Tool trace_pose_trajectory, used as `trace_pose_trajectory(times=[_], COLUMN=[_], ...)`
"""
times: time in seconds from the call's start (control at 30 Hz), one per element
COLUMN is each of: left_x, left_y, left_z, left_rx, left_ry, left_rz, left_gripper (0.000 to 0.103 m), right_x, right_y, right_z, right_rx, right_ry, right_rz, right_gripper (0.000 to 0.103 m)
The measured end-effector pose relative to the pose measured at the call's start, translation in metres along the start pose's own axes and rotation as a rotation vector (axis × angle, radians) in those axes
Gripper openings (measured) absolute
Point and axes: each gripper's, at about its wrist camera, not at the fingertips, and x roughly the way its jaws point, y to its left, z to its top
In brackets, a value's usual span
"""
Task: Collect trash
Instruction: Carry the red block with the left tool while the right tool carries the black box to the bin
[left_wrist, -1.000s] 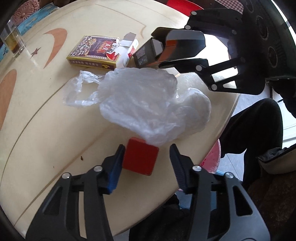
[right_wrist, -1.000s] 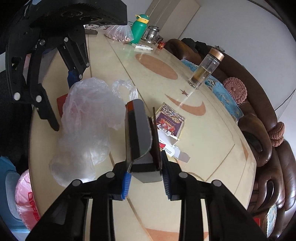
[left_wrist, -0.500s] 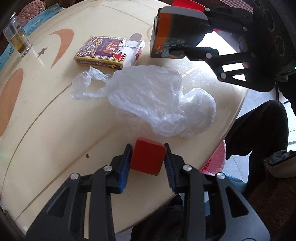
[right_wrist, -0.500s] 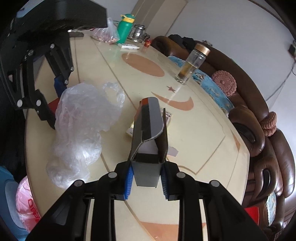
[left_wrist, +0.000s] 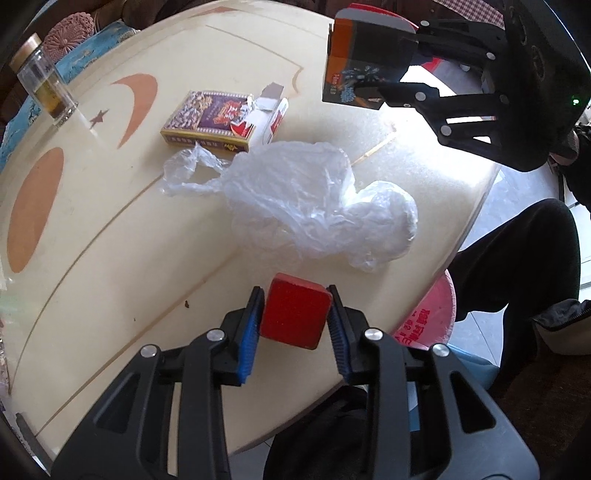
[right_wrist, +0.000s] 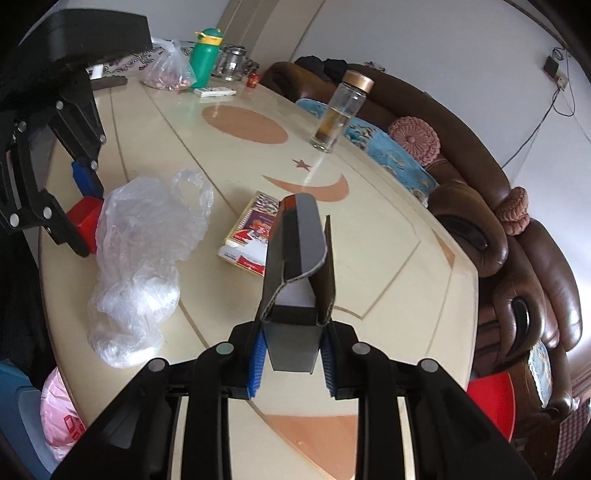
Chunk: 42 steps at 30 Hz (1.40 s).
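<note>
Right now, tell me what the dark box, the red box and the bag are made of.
Dark box: thin glossy printed cardboard, its open flap bent. Red box: likely matte card, with soft rounded corners. Bag: thin translucent plastic film, crinkled and shiny.

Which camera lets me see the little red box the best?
The left wrist view. There the small red box sits big and close, squeezed between the left gripper fingers. In the right wrist view only a corner of it peeks out, between that gripper and the crumpled clear plastic bag.
</note>
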Motion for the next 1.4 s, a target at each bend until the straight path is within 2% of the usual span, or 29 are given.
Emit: trace_pose_trajectory(times=[0.33, 0.63, 1.07, 1.4], left_x=[-0.025, -0.066, -0.107, -0.115], left_y=[-0.021, -0.041, -0.080, -0.111], left_z=[-0.007, -0.023, -0.058, -0.087], left_rx=[0.015, 0.033, 0.052, 0.072], left_ry=[-0.042, -0.110, -0.195, -0.224], left_rz=[0.033, 0.061, 0.088, 0.074], left_gripper=[0.034, 0.034, 0.034, 0.034], right_x=[-0.028, -0.071, -0.144, -0.189], right_y=[-0.002, 0.006, 0.035, 0.070], right_z=[0.004, 0.011, 0.006, -0.006], right_rx=[0.034, 0.069, 0.159, 0.224], right_ry=[0.029, 0.042, 0.073, 0.102], right_rz=[-0.059, -0.110, -0.101, -0.062], right_gripper=[0.025, 0.025, 0.026, 0.026])
